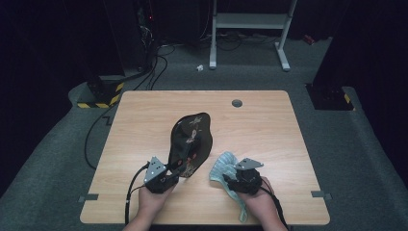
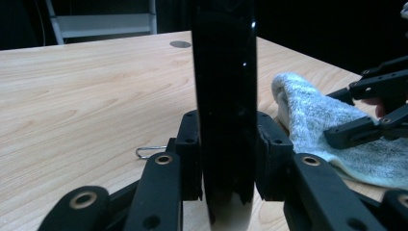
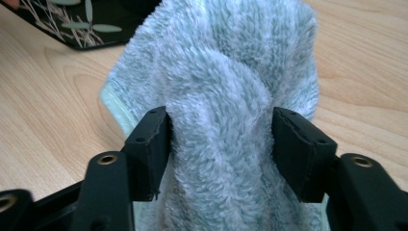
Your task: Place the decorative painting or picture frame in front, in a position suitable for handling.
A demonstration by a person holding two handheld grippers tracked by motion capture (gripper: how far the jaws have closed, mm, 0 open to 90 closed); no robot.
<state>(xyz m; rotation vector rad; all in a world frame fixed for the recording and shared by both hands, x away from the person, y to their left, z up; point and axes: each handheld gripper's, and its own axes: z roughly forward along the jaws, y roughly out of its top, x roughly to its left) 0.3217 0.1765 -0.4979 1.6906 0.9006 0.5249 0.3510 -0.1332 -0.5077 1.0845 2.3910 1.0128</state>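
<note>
Left gripper (image 1: 169,179) sits at the near-left of the table (image 1: 144,120), person's left hand (image 1: 153,202) behind it, cable trailing off the near edge. Its jaws are clamped on the near edge of a black tray (image 1: 191,142) with a leaf and flower pattern; in the left gripper view the tray (image 2: 225,96) stands edge-on and upright between the two pads, both pressing its glossy sides, its bottom edge close to the wood. From above, the tray is tipped up on its side, leaning, running from the gripper toward the table's middle. A small wire clip (image 2: 146,152) lies flat on the table just left of those jaws. Right of the tray, near but apart from it, is a pale blue-green towel (image 1: 226,171), bunched and trailing toward the near edge. Right gripper (image 1: 230,182) is on it, right hand (image 1: 262,202) behind; in the right gripper view the towel (image 3: 226,120) is a thick fold rising between the jaws, left pad sunk into the pile, right pad against its far side, so the grip is on the towel, jaws partly apart around the bulk. A corner of the tray (image 3: 82,21) shows at top left there. Far side of the table: a grey grommet (image 1: 236,103). Beyond it, on the floor, a white frame (image 1: 250,29).
</note>
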